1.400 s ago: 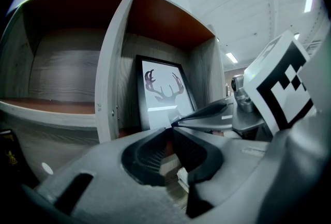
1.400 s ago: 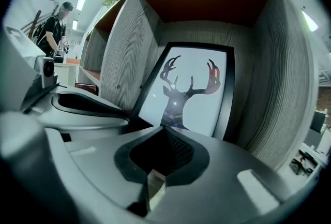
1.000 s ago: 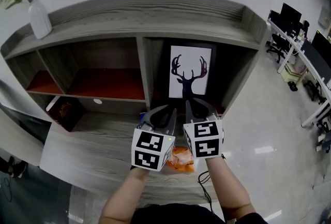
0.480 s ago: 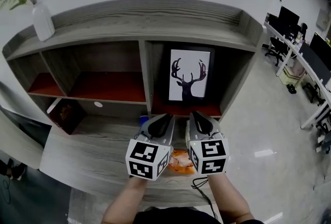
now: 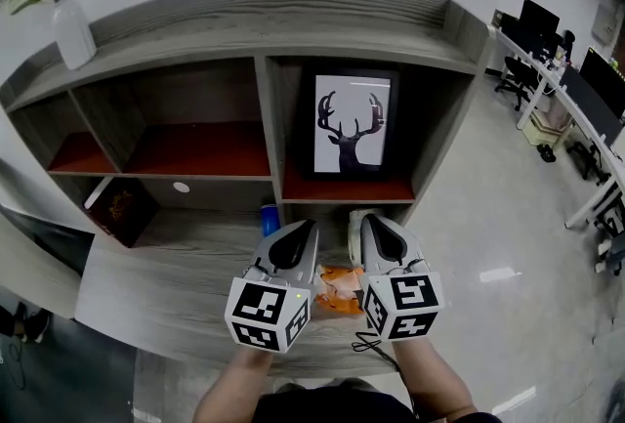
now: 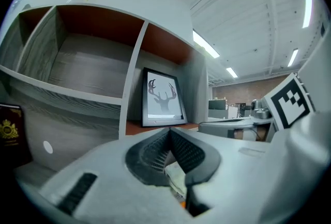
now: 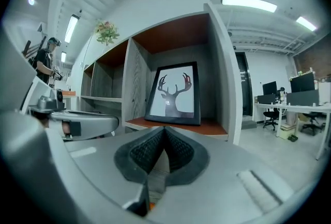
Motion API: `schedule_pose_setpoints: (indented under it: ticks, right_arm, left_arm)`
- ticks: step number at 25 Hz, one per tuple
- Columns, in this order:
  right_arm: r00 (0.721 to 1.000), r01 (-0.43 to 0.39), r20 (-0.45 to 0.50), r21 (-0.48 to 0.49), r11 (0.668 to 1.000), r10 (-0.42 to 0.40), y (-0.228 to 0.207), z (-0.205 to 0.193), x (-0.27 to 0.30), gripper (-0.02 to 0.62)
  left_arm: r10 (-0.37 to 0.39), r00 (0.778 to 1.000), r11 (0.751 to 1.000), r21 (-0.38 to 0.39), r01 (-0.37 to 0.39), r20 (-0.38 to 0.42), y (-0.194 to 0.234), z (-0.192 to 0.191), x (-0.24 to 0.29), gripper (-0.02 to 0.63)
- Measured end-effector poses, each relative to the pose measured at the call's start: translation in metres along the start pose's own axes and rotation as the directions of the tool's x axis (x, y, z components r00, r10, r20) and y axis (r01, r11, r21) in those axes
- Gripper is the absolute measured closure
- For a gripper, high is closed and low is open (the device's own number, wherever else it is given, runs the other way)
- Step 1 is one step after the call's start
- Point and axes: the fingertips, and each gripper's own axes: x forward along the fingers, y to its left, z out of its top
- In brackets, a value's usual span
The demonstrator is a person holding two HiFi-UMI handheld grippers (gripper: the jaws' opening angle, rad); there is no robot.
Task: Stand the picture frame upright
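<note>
The picture frame (image 5: pixel 352 123), black-edged with a deer silhouette, stands upright at the back of the shelf's right-hand compartment, on its red-brown floor. It also shows in the left gripper view as the frame (image 6: pixel 163 104) and in the right gripper view as the frame (image 7: pixel 176 93). My left gripper (image 5: pixel 299 232) and right gripper (image 5: pixel 377 222) hover side by side over the desk, in front of and below that compartment, apart from the frame. The left gripper's jaws have just been closing and now meet with nothing between them. The right gripper's jaws are shut and empty too.
A grey wooden shelf unit (image 5: pixel 264 108) sits on the desk. A white vase with flowers (image 5: pixel 73 32) stands on its top left. A blue can (image 5: pixel 270 219), an orange packet (image 5: pixel 338 290) and a dark box (image 5: pixel 122 209) lie on the desk. Office desks (image 5: pixel 586 108) stand to the right.
Both grippers have drawn back from the frame's compartment toward the person. The frame stays upright in place.
</note>
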Motion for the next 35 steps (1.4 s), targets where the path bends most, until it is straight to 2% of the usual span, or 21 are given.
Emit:
schedule_pose_setpoints:
  ticks: [4,7,13,35]
  right_arm:
    - [1.0,0.009,0.021,0.014,1.0,-0.009,0.002,0.002,-0.017,0.594]
    - [1.0,0.019,0.023,0.033,0.999,-0.02,0.002,-0.003,-0.028,0.594]
    - [1.0,0.025,0.003,0.012,1.0,-0.025,0.009,-0.012,-0.044,0.594]
    - [0.997,0.031,-0.072,0.078,0.996,-0.025,0.03,-0.044,-0.067,0.595]
  left_arm:
    - [0.006,1.0,1.0,-0.029,-0.006,0.015,-0.004,-0.003,-0.013,0.613]
    - [0.009,1.0,1.0,-0.025,-0.009,-0.004,-0.006,-0.011,-0.018,0.614]
    - [0.015,0.999,1.0,-0.008,-0.015,-0.045,-0.01,-0.023,-0.032,0.614]
    - [-0.024,0.996,0.999,-0.024,0.022,-0.089,-0.022,-0.044,-0.05,0.614]
